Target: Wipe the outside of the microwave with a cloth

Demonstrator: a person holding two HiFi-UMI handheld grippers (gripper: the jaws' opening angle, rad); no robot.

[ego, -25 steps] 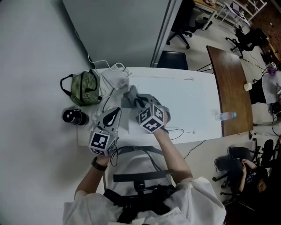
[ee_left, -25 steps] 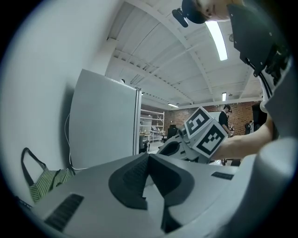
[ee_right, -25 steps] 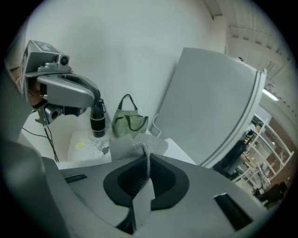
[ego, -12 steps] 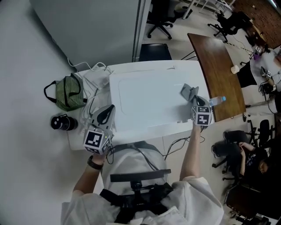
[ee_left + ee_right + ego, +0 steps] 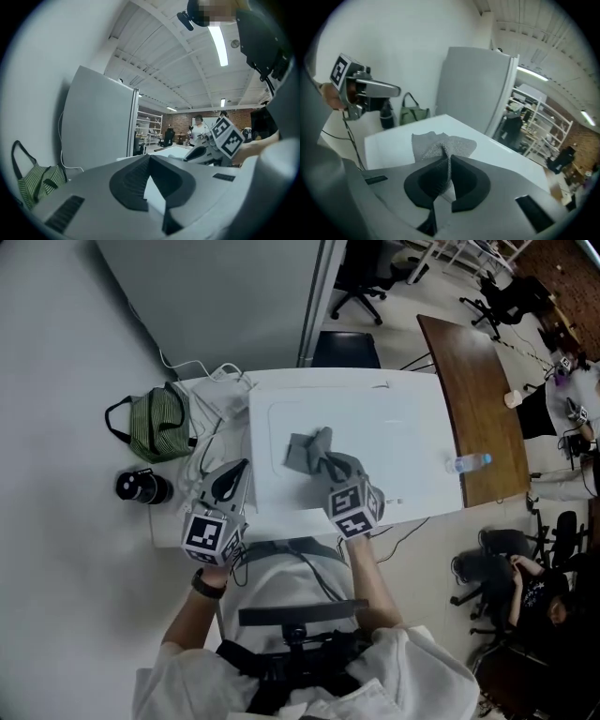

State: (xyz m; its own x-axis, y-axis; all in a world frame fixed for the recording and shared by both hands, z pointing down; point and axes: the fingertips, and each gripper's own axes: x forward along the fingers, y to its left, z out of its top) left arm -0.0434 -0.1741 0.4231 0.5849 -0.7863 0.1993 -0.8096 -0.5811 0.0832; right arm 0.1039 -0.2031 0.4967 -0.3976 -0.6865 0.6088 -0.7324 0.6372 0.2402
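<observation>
The white microwave (image 5: 403, 427) fills the middle of the head view, seen from above. A grey cloth (image 5: 306, 452) lies spread on its top near the front left, and my right gripper (image 5: 325, 465) is shut on the cloth's near edge. In the right gripper view the cloth (image 5: 440, 145) fans out ahead of the closed jaws over the white top (image 5: 506, 150). My left gripper (image 5: 231, 480) hangs shut and empty off the microwave's front left corner, touching nothing. Its own view shows the jaw tips (image 5: 149, 157) pressed together, with the right gripper (image 5: 220, 140) beyond.
A green striped bag (image 5: 157, 425) and a black round container (image 5: 139, 487) sit on the white table left of the microwave. White cables (image 5: 216, 381) trail behind. A wooden desk (image 5: 478, 399) with a water bottle (image 5: 469, 463) stands to the right, office chairs beyond.
My right gripper has swept the cloth from the microwave's right edge back to the left front part of the top. The left gripper has hardly moved.
</observation>
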